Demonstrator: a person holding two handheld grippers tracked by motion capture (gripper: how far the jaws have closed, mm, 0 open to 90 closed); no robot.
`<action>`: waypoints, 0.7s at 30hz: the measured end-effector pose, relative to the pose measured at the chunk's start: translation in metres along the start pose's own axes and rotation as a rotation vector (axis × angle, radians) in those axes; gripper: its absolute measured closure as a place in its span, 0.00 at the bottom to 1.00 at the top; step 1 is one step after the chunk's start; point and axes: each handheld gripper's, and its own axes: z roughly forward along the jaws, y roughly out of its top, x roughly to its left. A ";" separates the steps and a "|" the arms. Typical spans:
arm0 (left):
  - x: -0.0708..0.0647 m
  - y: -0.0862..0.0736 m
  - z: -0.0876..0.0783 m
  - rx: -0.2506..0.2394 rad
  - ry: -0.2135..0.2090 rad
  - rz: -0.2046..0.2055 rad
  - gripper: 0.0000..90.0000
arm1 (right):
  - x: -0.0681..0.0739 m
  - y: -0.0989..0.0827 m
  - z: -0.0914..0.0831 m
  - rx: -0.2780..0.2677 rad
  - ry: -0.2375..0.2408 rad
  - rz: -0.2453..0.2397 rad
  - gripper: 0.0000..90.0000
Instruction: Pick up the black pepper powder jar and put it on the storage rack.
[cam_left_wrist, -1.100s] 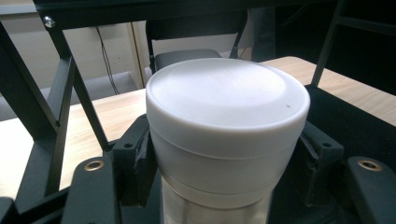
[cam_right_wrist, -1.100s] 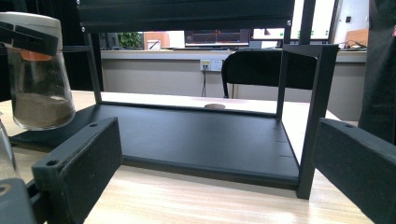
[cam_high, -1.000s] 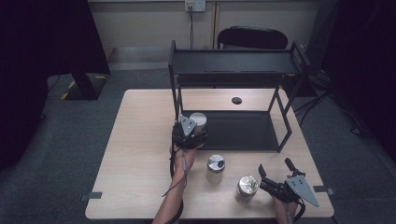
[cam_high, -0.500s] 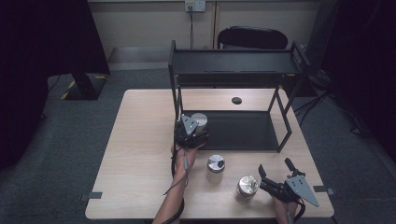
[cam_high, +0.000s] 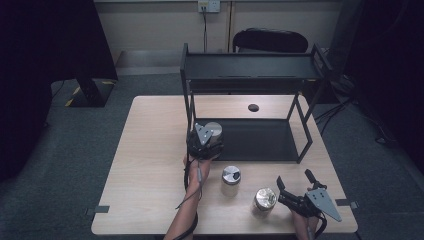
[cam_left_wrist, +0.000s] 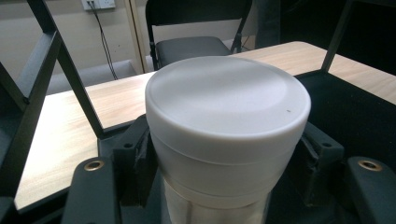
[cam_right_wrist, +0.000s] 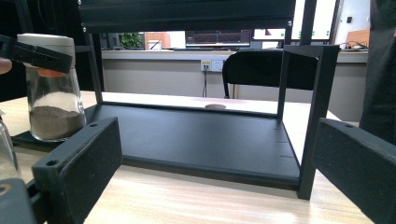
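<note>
My left gripper (cam_high: 206, 141) is shut on a glass jar with a white lid (cam_high: 214, 128), which stands at the front left corner of the black rack's lower shelf (cam_high: 260, 142). In the left gripper view the white lid (cam_left_wrist: 227, 102) sits between both pads (cam_left_wrist: 138, 161). From the right gripper view the same jar (cam_right_wrist: 53, 100) holds brown powder and rests on the shelf (cam_right_wrist: 196, 140). Open and holding nothing, my right gripper (cam_high: 295, 183) lies near the table's front right, its jaws (cam_right_wrist: 219, 177) facing the rack.
Two more jars stand on the table: one with a silver-and-black lid (cam_high: 231, 177), one with a metal lid (cam_high: 265, 199) just left of the right gripper. A small dark disc (cam_high: 253, 107) lies behind the rack. A black chair (cam_high: 270, 40) stands beyond the table.
</note>
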 end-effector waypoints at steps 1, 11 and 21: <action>0.000 0.000 0.000 0.000 0.001 -0.003 0.38 | 0.000 0.000 0.000 0.000 0.000 0.000 0.01; 0.000 -0.003 0.001 -0.003 0.001 -0.009 0.38 | 0.000 0.000 0.000 0.000 0.001 0.000 0.01; -0.001 -0.003 0.000 0.001 0.000 -0.012 0.38 | 0.000 0.000 0.000 0.000 0.000 0.000 0.01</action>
